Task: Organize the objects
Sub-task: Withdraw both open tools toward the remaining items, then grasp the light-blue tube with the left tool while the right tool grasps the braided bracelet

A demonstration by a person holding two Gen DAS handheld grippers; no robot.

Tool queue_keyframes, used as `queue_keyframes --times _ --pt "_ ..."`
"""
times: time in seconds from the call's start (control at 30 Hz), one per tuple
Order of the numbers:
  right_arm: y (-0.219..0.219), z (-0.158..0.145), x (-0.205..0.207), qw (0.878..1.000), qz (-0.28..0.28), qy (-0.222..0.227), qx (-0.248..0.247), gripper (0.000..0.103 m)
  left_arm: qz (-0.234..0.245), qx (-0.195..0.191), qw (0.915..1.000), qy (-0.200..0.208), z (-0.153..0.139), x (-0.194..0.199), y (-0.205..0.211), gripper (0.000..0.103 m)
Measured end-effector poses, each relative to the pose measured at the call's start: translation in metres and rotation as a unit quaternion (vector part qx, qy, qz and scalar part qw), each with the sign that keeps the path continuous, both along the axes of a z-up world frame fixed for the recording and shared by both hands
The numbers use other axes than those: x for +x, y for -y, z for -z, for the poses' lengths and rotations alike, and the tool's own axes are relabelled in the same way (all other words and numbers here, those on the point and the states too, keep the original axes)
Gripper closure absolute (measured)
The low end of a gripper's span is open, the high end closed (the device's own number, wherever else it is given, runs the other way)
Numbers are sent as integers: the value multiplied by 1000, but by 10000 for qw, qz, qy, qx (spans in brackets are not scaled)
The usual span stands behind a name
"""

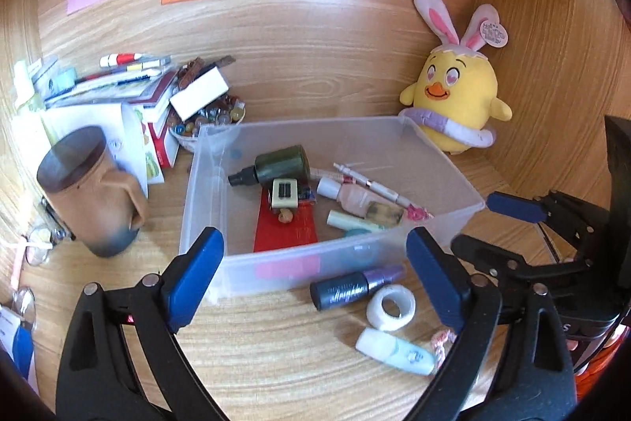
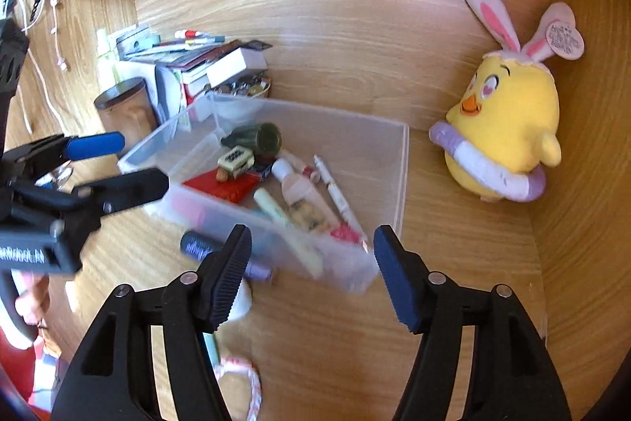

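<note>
A clear plastic bin [image 1: 221, 184] stands on the wooden desk. It holds a dark green bottle [image 1: 282, 166], a red envelope [image 1: 286, 227], a pink bottle [image 1: 351, 194], a pen [image 1: 374, 186] and other small items. In front of it lie a purple lipstick tube [image 1: 351, 289], a white tape roll [image 1: 390, 306] and a white-and-blue tube [image 1: 398, 352]. My left gripper [image 1: 315, 243] is open before the bin's front wall, gripping nothing. My right gripper [image 2: 311, 239] is open near the corner of the bin [image 2: 404, 164], with nothing pressed between its pads. It also shows at the right in the left wrist view as the right gripper [image 1: 497, 227].
A yellow plush chick [image 1: 453, 97] sits at the back right. A brown mug [image 1: 90, 192], stacked books and boxes [image 1: 138, 93] and a bowl of beads [image 1: 209, 121] crowd the left. Wooden walls enclose the desk. A pink-and-white cord [image 2: 252, 381] lies near the front.
</note>
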State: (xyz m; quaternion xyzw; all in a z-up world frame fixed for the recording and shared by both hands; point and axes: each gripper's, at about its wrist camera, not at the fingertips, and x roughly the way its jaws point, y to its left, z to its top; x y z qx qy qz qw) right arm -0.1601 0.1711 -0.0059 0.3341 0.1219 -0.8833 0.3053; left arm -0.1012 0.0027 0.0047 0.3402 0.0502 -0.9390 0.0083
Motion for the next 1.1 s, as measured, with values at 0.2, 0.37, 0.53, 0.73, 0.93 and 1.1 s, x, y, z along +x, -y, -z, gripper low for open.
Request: queue_keyframes --times 0.2,0.37,0.53,0.73,0.93,1.1 --pt "-12 23 17 9987 -87 498 -64 34 12 49 9995 315 22 9 -4 8" --pt "-15 46 32 9964 -153 831 40 34 59 101 9973 724 49 14 -13 8" --pt "-16 60 45 9940 -329 1045 76 34 138 77 9946 1023 68 16 -24 8" --pt "-14 71 60 9934 -535 995 180 39 181 100 9923 1224 76 15 -39 8" --pt "-22 72 61 9949 -508 848 197 67 147 -141 9920 1244 81 14 -54 14" --pt "-32 71 59 9960 -427 773 142 79 229 -158 9915 1269 85 18 -56 35"
